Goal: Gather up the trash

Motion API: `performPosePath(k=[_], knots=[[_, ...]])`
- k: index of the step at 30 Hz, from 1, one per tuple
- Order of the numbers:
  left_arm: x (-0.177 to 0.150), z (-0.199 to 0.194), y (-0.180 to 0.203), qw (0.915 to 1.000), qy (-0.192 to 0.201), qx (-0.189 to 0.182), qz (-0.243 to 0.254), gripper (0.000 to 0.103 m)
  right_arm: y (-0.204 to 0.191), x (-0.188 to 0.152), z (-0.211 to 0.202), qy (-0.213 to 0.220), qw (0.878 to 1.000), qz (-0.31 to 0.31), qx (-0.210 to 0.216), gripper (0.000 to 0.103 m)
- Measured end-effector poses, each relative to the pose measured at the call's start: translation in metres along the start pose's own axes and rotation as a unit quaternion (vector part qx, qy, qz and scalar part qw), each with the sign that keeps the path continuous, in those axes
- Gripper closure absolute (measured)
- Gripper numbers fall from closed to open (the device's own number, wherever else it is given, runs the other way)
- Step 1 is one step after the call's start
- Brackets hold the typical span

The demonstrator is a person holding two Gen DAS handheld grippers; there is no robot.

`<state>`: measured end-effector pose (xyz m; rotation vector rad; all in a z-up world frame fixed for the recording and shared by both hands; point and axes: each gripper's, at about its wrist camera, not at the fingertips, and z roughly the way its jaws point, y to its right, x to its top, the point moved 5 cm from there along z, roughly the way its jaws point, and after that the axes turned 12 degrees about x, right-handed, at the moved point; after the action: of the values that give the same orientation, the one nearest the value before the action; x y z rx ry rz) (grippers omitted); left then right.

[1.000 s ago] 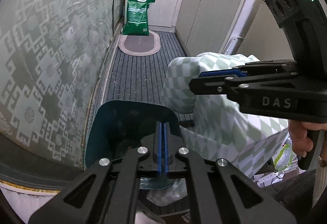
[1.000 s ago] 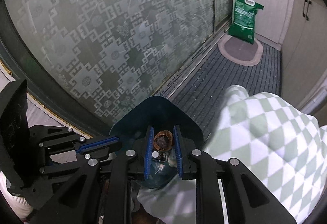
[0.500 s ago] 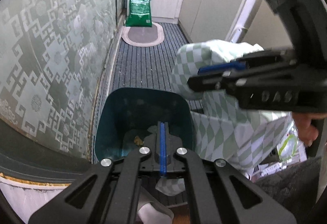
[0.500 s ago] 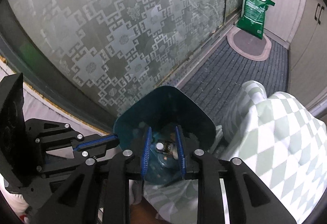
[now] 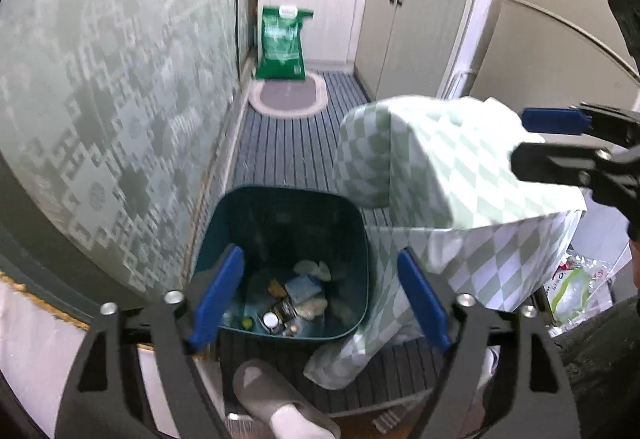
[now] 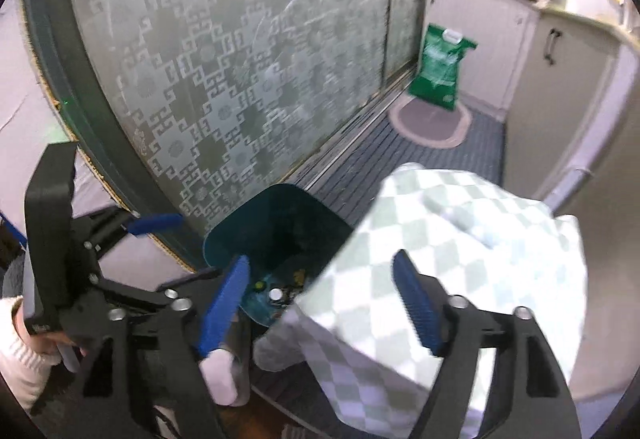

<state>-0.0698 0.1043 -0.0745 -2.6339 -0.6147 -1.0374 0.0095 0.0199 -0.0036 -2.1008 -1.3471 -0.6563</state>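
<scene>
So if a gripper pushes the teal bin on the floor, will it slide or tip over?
The teal bin probably slides: its base sits flat on the ribbed mat. It looks like light plastic holding only a little trash, so a high push might tip it.

Small scraps in the teal bin (image 5: 340,223) too tiny to name, bin's right side hidden behind the checked cloth (image 6: 460,239) in the right wrist view, green bag (image 5: 282,43) lettering blurred, slipper (image 5: 276,399) cut off at lower edge.
</scene>
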Motion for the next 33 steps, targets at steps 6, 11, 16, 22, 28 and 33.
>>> performPosePath(k=[6,11,16,22,28,33], knots=[[0.006,-0.026,0.002,0.9977,0.045,0.049,0.012,0.003,0.006,-0.023,-0.056,0.064,0.997,-0.012,-0.039,0.003],[-0.001,-0.056,0.003,0.9953,0.083,0.05,0.003,0.003,0.011,-0.039,-0.083,0.105,0.994,0.008,-0.039,0.003],[-0.001,-0.077,0.008,0.993,0.109,0.046,-0.006,0.003,0.011,-0.048,-0.101,0.129,0.991,0.003,-0.044,0.003],[0.002,-0.093,0.016,0.9895,0.138,0.042,-0.008,0.003,0.015,-0.056,-0.12,0.161,0.986,0.017,-0.05,0.003],[0.003,-0.102,0.018,0.9872,0.153,0.043,-0.007,0.003,0.015,-0.066,-0.133,0.18,0.982,0.017,-0.047,0.003],[0.003,-0.107,0.016,0.9861,0.16,0.042,-0.018,0.003,0.013,-0.074,-0.141,0.192,0.98,0.013,-0.05,0.003]])
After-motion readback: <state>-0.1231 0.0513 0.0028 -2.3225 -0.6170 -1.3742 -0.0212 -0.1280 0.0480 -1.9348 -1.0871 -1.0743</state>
